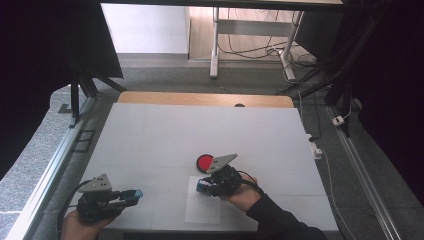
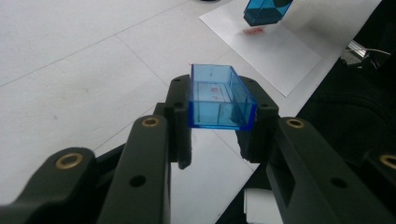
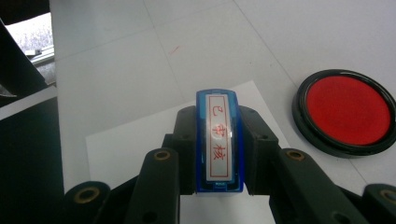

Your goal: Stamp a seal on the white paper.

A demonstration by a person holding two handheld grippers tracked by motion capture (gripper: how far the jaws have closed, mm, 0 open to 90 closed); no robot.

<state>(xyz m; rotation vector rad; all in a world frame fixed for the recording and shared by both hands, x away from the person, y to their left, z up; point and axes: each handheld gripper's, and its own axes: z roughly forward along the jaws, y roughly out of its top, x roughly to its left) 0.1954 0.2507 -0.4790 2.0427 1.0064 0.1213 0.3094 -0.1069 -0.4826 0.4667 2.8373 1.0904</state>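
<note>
My left gripper is shut on a clear blue stamp cap, its hollow side facing up; in the high view the left gripper sits at the table's near left with the cap at its tip. My right gripper is shut on a blue stamp, whose label with red characters faces the camera. From above, the right gripper holds the stamp over the top left corner of a white paper sheet. A red mark shows on the paper below the stamp.
A round red ink pad in a black case lies open just beyond the right gripper, also seen as the ink pad at the right. The white table spreads wide beyond. A metal rail runs along the left edge.
</note>
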